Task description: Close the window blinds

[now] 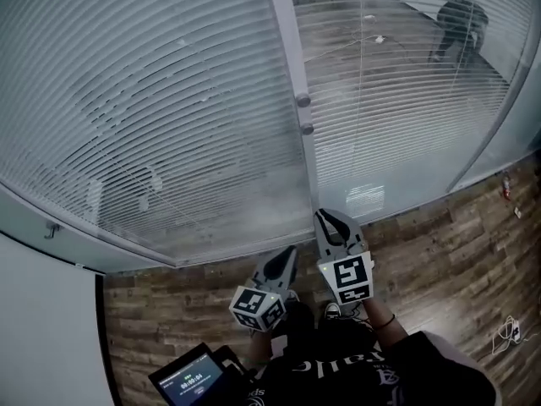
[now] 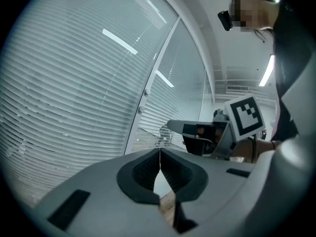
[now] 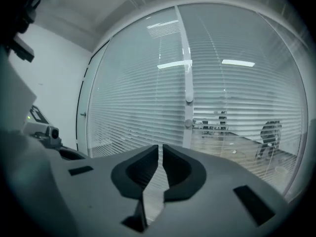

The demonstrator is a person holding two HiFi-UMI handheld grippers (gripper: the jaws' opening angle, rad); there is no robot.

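wood floor (image 1: 439, 244) | white wall (image 1: 42, 328) | lit screen (image 1: 190, 382) bottom-left | cable (image 1: 507, 334) on floor

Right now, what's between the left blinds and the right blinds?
A pale upright post carrying two round knobs; the head view shows it.

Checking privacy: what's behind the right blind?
Through the right blind, slats open: wood floor and a dark figure. The left blind hides what's behind it.
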